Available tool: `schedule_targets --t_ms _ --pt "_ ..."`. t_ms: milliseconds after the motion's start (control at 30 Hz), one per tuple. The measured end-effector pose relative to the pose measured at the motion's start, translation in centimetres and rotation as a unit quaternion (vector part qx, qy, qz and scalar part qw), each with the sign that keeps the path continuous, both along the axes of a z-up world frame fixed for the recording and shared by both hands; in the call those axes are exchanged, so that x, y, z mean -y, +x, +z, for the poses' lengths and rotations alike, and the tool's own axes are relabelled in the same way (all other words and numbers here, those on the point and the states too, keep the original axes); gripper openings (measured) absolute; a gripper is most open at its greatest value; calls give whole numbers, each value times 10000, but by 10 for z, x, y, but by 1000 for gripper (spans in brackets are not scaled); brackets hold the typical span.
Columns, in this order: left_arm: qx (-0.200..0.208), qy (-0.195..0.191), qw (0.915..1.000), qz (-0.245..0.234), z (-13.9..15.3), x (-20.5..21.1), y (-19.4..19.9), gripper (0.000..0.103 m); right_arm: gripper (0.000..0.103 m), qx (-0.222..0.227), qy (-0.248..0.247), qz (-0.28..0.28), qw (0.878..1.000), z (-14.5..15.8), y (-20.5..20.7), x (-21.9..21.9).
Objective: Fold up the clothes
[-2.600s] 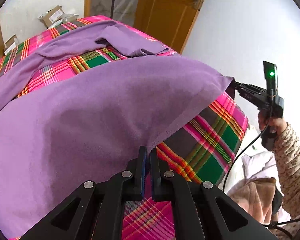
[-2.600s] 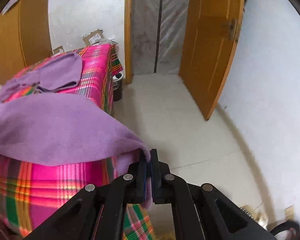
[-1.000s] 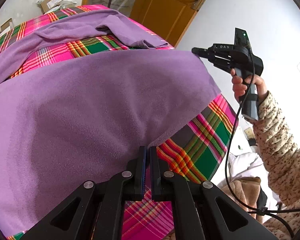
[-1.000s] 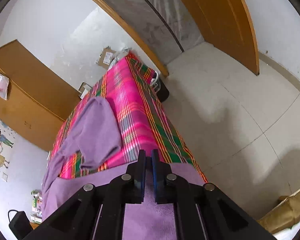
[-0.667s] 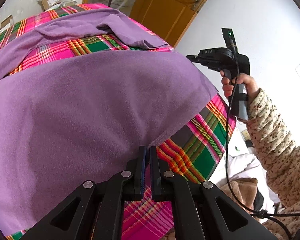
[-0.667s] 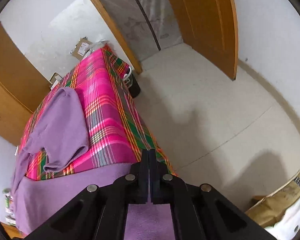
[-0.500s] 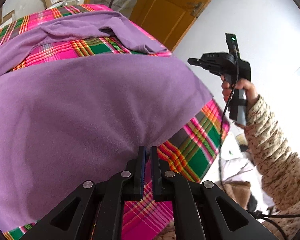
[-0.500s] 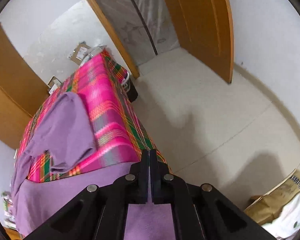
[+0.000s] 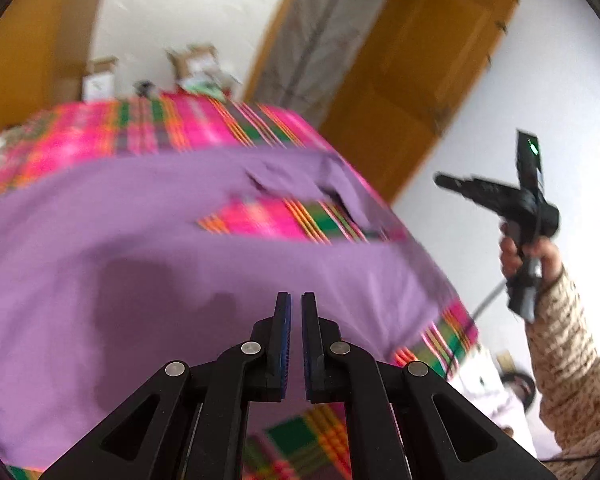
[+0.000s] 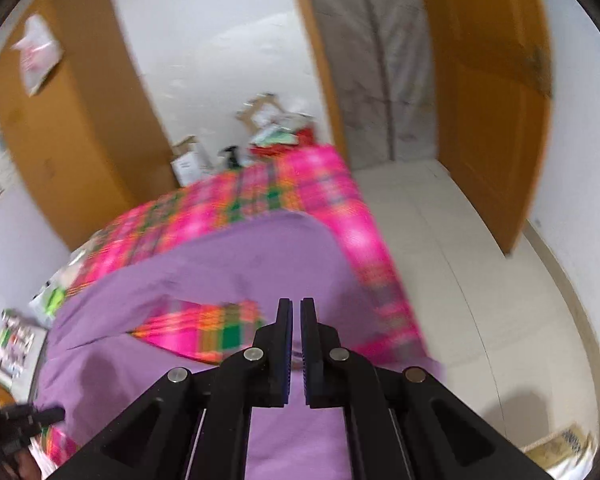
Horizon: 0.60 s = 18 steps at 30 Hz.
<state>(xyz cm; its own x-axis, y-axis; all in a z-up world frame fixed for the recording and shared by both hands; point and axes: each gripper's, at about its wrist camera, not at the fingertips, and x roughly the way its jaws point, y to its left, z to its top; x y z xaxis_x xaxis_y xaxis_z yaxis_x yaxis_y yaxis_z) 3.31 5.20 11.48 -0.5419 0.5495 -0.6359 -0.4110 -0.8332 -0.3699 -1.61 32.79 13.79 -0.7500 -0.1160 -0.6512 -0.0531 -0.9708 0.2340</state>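
Hovering over the purple garment (image 9: 180, 280), held the left gripper (image 9: 292, 336) with its tongs a sliver apart and nothing caught between them. Found the garment lying spread across the pink plaid bedspread (image 9: 204, 128), filling the left wrist view from 9 o'clock to 3 o'clock, with a strip of plaid showing through a gap in the cloth toward 12 o'clock from the fingertips. Saw the right gripper (image 9: 440, 179) at 3 o'clock in that view, raised in a hand (image 9: 528, 252) with a speckled knit sleeve (image 9: 568, 360), well clear of the cloth and beyond the bed's edge. Looked down in the right wrist view on the same garment, from beneath the tongs at 6 o'clock out to 9 o'clock; read those tongs as narrowly parted and empty too, though motion blur made the gap hard to judge. Noted an orange wooden door (image 10: 492, 120) at 2 o'clock and cardboard boxes (image 10: 260, 112) past the bed's far end at 12 o'clock.
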Motion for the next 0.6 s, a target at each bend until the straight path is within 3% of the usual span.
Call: schedule_targets --t_ms 233,433,533,600 --pt "-610 -293 9931 959 58 91 -27 5 11 -420 366 978 9936 73 -37 105" --pt "-878 -387 9856 1390 106 150 -63 5 11 -699 144 1584 9848 132 -89 177" --pt "-951 -661 9816 1519 120 167 -86 5 18 -860 226 1928 9772 147 -107 207" --pt "-888 -619 9827 1503 118 176 -102 5 24 -859 332 2065 9741 141 -122 224"
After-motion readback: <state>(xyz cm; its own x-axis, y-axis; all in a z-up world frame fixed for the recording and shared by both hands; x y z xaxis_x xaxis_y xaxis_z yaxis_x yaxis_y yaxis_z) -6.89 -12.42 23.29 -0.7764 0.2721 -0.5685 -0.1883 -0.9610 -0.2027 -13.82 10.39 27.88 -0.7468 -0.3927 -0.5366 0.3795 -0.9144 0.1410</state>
